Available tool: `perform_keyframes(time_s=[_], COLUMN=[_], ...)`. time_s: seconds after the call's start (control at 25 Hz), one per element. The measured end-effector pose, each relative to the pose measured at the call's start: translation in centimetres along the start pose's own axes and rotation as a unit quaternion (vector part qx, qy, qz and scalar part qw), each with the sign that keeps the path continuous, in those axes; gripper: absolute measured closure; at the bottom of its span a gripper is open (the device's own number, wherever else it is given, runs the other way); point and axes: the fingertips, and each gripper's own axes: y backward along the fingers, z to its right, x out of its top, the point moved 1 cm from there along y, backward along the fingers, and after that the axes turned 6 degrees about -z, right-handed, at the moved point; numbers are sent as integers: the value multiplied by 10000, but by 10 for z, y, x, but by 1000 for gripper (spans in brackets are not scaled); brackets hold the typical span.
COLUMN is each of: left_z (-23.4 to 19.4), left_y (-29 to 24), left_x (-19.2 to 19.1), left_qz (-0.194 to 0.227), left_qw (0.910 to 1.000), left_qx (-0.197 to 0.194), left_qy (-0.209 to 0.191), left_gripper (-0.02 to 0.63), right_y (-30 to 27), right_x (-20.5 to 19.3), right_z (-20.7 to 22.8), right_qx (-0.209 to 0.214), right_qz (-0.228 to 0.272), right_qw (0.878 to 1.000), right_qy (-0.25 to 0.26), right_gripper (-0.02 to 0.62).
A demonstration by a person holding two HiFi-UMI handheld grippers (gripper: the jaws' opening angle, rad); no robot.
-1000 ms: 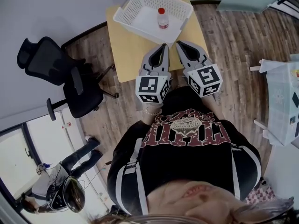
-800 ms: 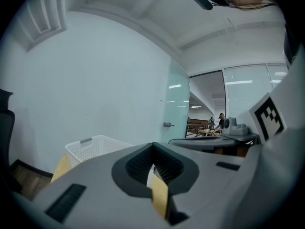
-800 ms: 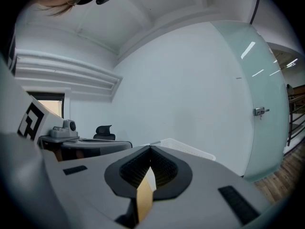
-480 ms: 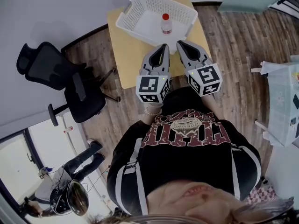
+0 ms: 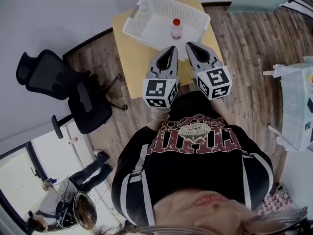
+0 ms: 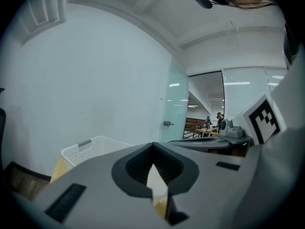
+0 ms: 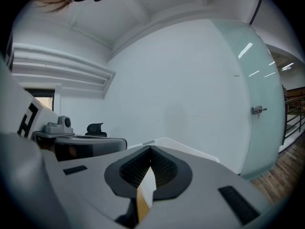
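The yellow worktop carries a white mesh basket at its far end, set at a slant, its near wall just ahead of the two tools. The basket looks like thin moulded plastic: light and fairly stiff, though its walls would probably flex, so the thickened rim or a handle slot at an end wall seems the safest hold. The left tool and right tool hover side by side over the worktop's near half, tips aimed at the basket; each gripper view shows the ribbed pads closed together at the tip with nothing between them. Inside the basket, toward its right side, stands a small clear bottle with a red cap (upright, touching no wall). It is likely light, smooth and easily tipped, best pinched on the body below the cap.
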Motion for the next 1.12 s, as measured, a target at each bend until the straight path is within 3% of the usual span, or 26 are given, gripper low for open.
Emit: perform_keyframes(time_s=[1.12], left_z=[-53], left_y=[-25], left_x=[4], left_qz=[-155], left_qw=[9994], left_qx=[-303], left_qy=[-8], left_gripper=[560], right_y=[-80], right_x=[-9], right_z=[22], right_qx=[-568], right_qz=[-570], right_qw=[9967], right_qy=[34], right_gripper=[577])
